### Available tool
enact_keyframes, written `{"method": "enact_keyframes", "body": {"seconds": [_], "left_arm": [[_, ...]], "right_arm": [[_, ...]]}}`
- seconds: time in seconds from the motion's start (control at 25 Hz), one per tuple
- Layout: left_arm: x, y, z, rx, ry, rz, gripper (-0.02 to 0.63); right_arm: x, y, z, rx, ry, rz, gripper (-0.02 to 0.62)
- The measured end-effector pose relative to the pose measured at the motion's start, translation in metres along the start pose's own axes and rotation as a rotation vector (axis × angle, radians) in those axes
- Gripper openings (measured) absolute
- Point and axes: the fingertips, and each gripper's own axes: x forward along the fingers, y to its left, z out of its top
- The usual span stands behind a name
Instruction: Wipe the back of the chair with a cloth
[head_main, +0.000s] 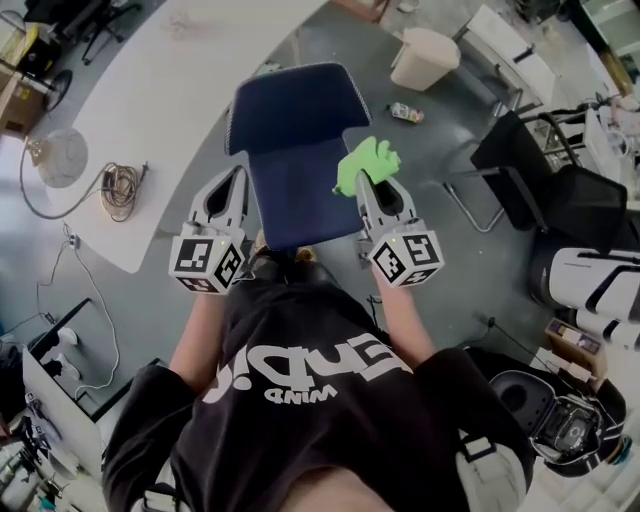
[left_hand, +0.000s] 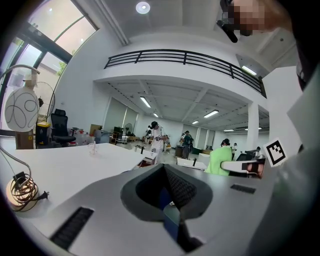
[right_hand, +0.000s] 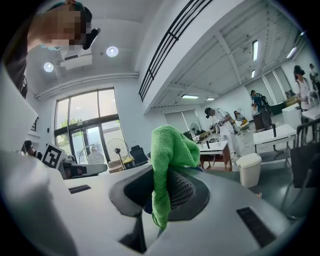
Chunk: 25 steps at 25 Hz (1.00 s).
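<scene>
Green terry cloth (head_main: 368, 165): one item, bunched, pinched in the fingers of the right gripper (head_main: 362, 188). That gripper's own view shows the fingers closed on a fold, with the bulk of the cloth standing above the tips and a short tail hanging below them. Navy upholstered chair (head_main: 292, 110): one item, directly ahead of the person, set between the two grippers, its long axis running away from the person toward the white worktop (head_main: 150, 110). It has a wider panel farther off and a narrower panel nearer. From this steep angle the nearer panel is probably the backrest, though that reading is not certain. Cloth position: at the right-hand edge of the nearer panel, over or just touching it; contact cannot be confirmed. The blue surface therefore lies to the left of the right fingers and slightly ahead of them, so a wipe would likely sweep leftward across the panel. Left gripper (head_main: 237, 178): fingers drawn together on nothing, held just beside the left edge of the same panel. Nearer tool to the work: the right, which already carries the cloth.
</scene>
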Motion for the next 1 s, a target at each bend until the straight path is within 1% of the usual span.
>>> {"method": "enact_keyframes", "body": {"seconds": [0.24, 0.4, 0.52, 0.64, 0.84, 1.0], "left_arm": [[0.031, 0.023, 0.003, 0.003, 0.032, -0.056, -0.005], [0.054, 0.036, -0.001, 0.01, 0.048, -0.086, -0.005], [0.068, 0.044, -0.008, 0.021, 0.06, -0.108, -0.005], [0.083, 0.054, -0.019, 0.02, 0.065, -0.112, -0.005], [0.109, 0.073, -0.046, 0.0, 0.075, -0.104, -0.005], [0.12, 0.088, -0.068, 0.026, 0.095, -0.093, -0.005]], "right_arm": [[0.035, -0.007, 0.009, 0.014, -0.028, -0.053, 0.055], [0.059, -0.012, 0.002, -0.025, -0.002, -0.038, 0.055], [0.073, -0.025, -0.005, -0.032, 0.012, -0.06, 0.055], [0.085, -0.038, -0.016, -0.027, 0.022, -0.086, 0.055], [0.109, -0.058, -0.046, -0.02, 0.05, -0.111, 0.055], [0.132, -0.072, -0.061, -0.034, 0.057, -0.115, 0.055]]}}
